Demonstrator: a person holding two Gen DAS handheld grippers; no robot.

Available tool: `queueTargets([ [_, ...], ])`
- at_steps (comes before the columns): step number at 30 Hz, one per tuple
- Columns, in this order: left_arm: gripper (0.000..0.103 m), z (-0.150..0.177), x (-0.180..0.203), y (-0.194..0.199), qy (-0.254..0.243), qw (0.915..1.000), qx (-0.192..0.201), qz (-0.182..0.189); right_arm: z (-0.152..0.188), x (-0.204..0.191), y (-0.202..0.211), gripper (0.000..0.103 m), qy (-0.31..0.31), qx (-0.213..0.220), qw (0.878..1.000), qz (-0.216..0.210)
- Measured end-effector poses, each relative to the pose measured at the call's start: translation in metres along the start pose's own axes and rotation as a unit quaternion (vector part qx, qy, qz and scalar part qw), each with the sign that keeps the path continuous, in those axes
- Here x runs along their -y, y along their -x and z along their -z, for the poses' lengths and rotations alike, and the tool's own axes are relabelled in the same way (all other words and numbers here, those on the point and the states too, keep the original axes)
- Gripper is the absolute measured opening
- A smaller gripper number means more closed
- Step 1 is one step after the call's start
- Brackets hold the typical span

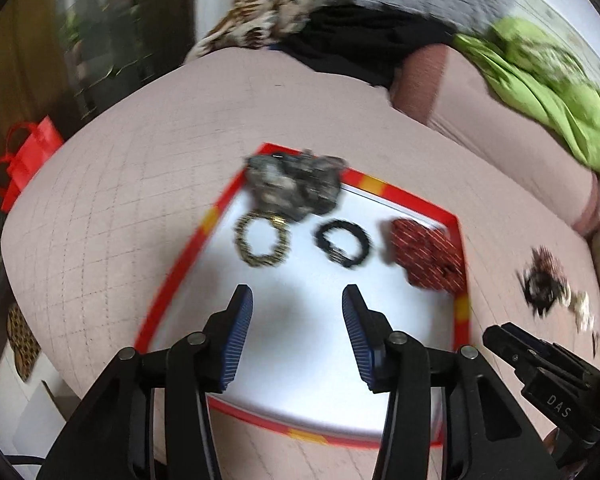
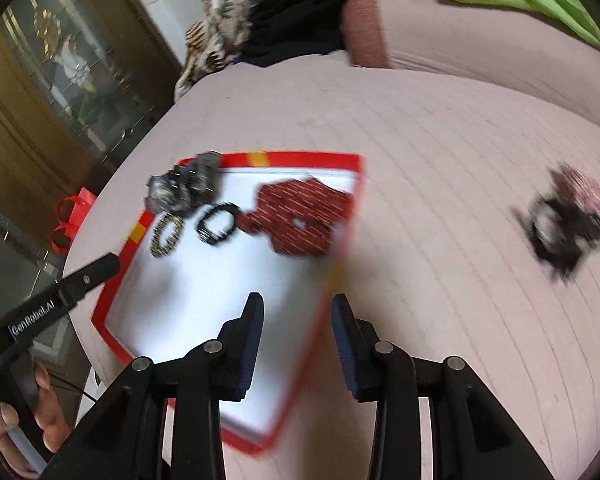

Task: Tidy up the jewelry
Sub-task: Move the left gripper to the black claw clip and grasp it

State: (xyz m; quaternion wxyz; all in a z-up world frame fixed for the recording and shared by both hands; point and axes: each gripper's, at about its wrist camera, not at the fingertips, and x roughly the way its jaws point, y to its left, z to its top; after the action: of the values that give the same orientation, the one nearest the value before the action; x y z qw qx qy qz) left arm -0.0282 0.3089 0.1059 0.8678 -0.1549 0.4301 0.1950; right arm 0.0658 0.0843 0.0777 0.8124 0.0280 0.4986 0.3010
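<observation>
Both grippers hang over the tray (image 1: 204, 226), a flat white board with a glossy red rim broken by short yellow marks, lying on a pale pink quilted bed cover (image 1: 112, 184) stitched in a square grid. The left gripper (image 1: 298, 336) stands spread, its ribbed blue pads apart over bare white tray, nothing between them. The right gripper (image 2: 298, 346) is spread too, empty, poised above the tray's right rim. Now the jewelry, all at the tray's far end: a gold beaded bracelet (image 1: 262, 242), a closed ring lying flat, sits nearest the left rim; just beside it to the right lies a black beaded bracelet (image 1: 342, 242), also a flat loop, slightly oval with its long axis running across the tray. Against the right rim spreads a broad red beaded piece (image 1: 426, 254), woven in rows with pale flecks, lumpy in outline. Over the far rim sits a grey, crumpled metallic-looking heap (image 1: 294, 184), touching the gold bracelet. Well off the tray to the right, on the cover, a dark tangled pile (image 2: 564, 222) of more pieces lies blurred. A hand (image 2: 40, 416) grips the left gripper's handle.
</observation>
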Motion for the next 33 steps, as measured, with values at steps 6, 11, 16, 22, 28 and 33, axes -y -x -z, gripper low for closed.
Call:
queueTargets([
  [6,0.049,0.023,0.063,0.012,-0.079,0.9965,-0.011,0.026,0.042,0.063,0.039,0.038,-0.035,0.008,0.999,0.031],
  [11,0.049,0.035,0.121,0.014,-0.133,0.9887,-0.026,0.065,0.063,0.126,0.072,0.038,-0.083,0.021,0.994,0.062],
  [16,0.049,0.029,0.18,0.014,-0.152,0.9807,-0.041,0.116,0.073,0.193,0.107,0.04,-0.135,0.046,0.985,0.097],
  [22,0.049,0.016,0.244,-0.008,-0.172,0.9742,-0.05,0.138,0.078,0.252,0.133,0.042,-0.188,0.074,0.973,0.114],
  [28,0.049,-0.002,0.299,-0.043,-0.174,0.968,-0.077,0.164,0.07,0.285,0.136,0.045,-0.203,0.094,0.967,0.122],
  [33,0.049,-0.013,0.345,-0.081,-0.181,0.9614,-0.106,0.178,0.058,0.314,0.14,0.046,-0.221,0.114,0.961,0.122],
])
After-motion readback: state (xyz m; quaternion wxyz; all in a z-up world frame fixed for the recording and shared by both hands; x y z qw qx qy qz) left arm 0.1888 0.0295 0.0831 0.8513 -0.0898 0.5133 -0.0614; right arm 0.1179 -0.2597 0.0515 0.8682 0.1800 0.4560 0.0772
